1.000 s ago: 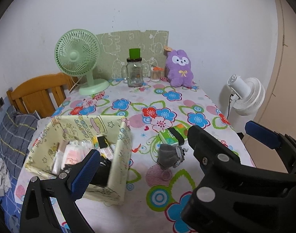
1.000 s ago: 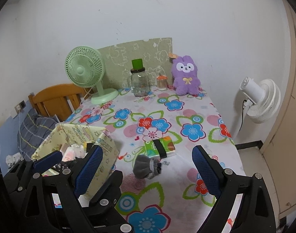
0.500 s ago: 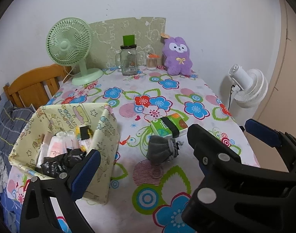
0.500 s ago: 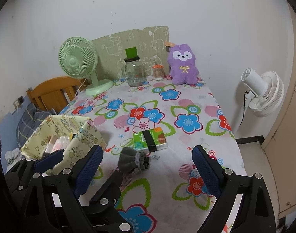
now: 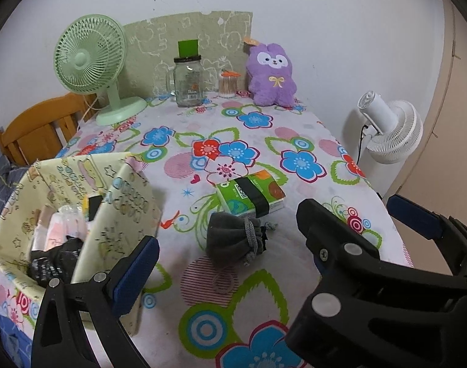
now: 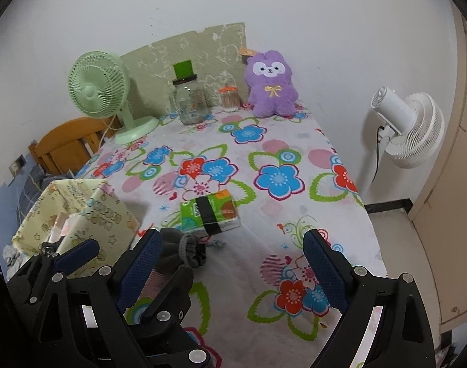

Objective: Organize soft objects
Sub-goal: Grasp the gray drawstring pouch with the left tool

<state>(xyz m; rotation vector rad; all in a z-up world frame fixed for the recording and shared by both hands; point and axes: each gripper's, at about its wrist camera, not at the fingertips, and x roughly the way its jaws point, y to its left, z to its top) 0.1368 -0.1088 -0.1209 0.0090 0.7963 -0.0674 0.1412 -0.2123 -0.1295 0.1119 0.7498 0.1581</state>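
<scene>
We note the dark grey drawstring fabric pouch (image 5: 233, 237) on the flowered tablecloth (image 5: 295, 141), just before the green tissue pack (image 5: 250, 193). Right gripper (image 6: 230, 266) fingers spread wide, empty; left gripper (image 6: 120, 250) likewise parted, beside the yellow fabric bin (image 5: 123, 211).

You have two fans in view: one green desk fan (image 5: 90, 61) and one white floor fan (image 5: 393, 128). On the table you see one purple plush (image 5: 272, 76), one grey drawstring pouch (image 5: 235, 239), one tissue pack (image 5: 250, 194), one glass jar (image 5: 187, 81) and one fabric bin (image 5: 123, 211). You also see one wooden chair (image 5: 38, 130).
</scene>
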